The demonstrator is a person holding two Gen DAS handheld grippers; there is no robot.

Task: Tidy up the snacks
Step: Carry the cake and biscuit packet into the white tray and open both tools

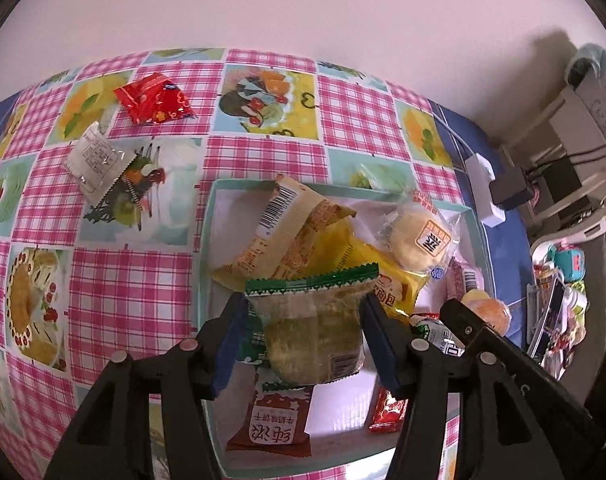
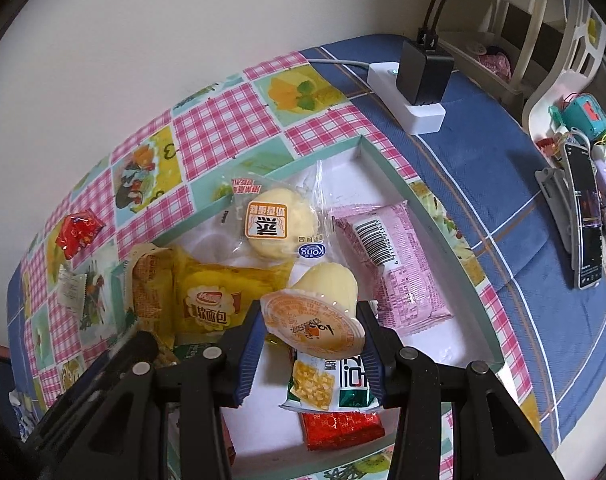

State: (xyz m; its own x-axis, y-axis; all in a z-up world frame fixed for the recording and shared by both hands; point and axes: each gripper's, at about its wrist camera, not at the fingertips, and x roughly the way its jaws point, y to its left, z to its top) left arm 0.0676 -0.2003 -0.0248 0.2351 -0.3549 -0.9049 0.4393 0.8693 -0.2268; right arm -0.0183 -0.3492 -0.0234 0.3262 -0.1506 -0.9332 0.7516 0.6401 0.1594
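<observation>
A white box with a teal rim (image 1: 207,240) sits on the checked tablecloth and holds several snacks. My left gripper (image 1: 307,322) points down into it. A clear packet with a green serrated edge (image 1: 315,324) stands between its blue pads, which look slightly apart from it. My right gripper (image 2: 313,332) is shut on an orange-lidded jelly cup (image 2: 315,320) above the box (image 2: 387,168). Below the cup lie a green-and-white packet (image 2: 331,384) and a red one (image 2: 339,428). A red packet (image 1: 155,98) and a white packet (image 1: 97,160) lie on the cloth outside the box.
In the box are also a yellow bread packet (image 2: 211,304), a clear-wrapped yellow cake (image 2: 279,224) and a pink packet (image 2: 395,264). A white power strip with a black charger (image 2: 419,76) lies behind the box. A phone on a stand (image 2: 587,216) is at the right.
</observation>
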